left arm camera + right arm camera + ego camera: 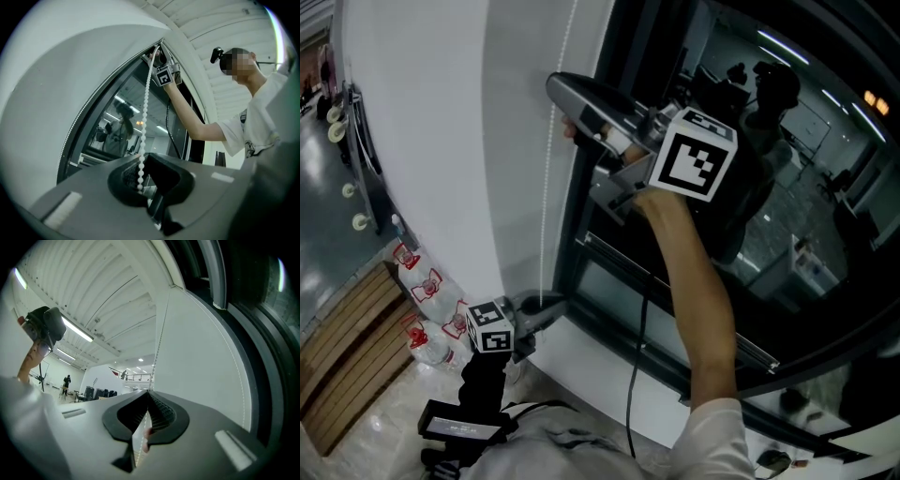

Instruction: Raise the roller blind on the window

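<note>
Right claw (149,394) high, left claw (145,159) low, both clamp the chain (160,329); we pull straight along it, steadily.

Right gripper (149,394): jaws pressing together at tips, clamping bead chain (160,343).
Chain: passing between jaw pads, running upward from tips along left edge of roller blind (201,371).
Blind: white, filling right-centre of view.
Window frame (262,333): dark, bordering blind at far right.
Ceiling (103,291): white, ribbed; strip light (77,329) glowing.
Distant person (67,380): standing in hall, lower left.
</note>
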`<state>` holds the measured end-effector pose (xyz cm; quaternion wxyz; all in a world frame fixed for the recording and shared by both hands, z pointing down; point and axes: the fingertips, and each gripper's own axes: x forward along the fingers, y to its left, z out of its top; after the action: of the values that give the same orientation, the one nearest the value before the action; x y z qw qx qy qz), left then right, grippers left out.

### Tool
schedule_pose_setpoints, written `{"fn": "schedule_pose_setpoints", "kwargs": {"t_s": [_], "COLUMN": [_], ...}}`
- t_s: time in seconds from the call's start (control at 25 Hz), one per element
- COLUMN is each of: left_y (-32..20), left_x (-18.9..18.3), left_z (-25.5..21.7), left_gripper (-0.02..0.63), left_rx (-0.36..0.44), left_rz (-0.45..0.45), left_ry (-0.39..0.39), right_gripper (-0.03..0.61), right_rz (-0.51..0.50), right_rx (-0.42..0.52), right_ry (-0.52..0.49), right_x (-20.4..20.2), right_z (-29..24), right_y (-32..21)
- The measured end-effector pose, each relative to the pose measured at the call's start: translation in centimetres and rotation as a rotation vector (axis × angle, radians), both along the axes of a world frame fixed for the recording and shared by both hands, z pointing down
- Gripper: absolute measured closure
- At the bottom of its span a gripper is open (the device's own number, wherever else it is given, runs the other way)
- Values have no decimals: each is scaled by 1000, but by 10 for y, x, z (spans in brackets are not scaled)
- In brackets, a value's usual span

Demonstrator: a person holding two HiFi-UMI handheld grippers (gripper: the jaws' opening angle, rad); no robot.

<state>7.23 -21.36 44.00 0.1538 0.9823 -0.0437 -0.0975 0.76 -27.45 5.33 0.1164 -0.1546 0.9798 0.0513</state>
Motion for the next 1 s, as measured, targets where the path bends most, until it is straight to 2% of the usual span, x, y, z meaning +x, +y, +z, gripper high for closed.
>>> {"fn": "schedule_pose_setpoints", "kwargs": {"t_s": [0.36, 0.72, 1.0], "left_y": [1, 1, 2], "left_x": [1, 12, 17], "left_z": [3, 1, 8], "left_gripper": [615, 615, 615], "left_rx": [-2, 12, -1], "left_rz": [10, 42, 55], "left_ry": [-8, -12, -27], "right_gripper": [572, 572, 572], "right_rz": [20, 16, 24], "right_rx": [-15, -98, -194], "right_ry": [48, 51, 87], "right_x": [7, 12, 15], "right_z": [31, 90, 158], "right_y": [6, 6, 5]}}
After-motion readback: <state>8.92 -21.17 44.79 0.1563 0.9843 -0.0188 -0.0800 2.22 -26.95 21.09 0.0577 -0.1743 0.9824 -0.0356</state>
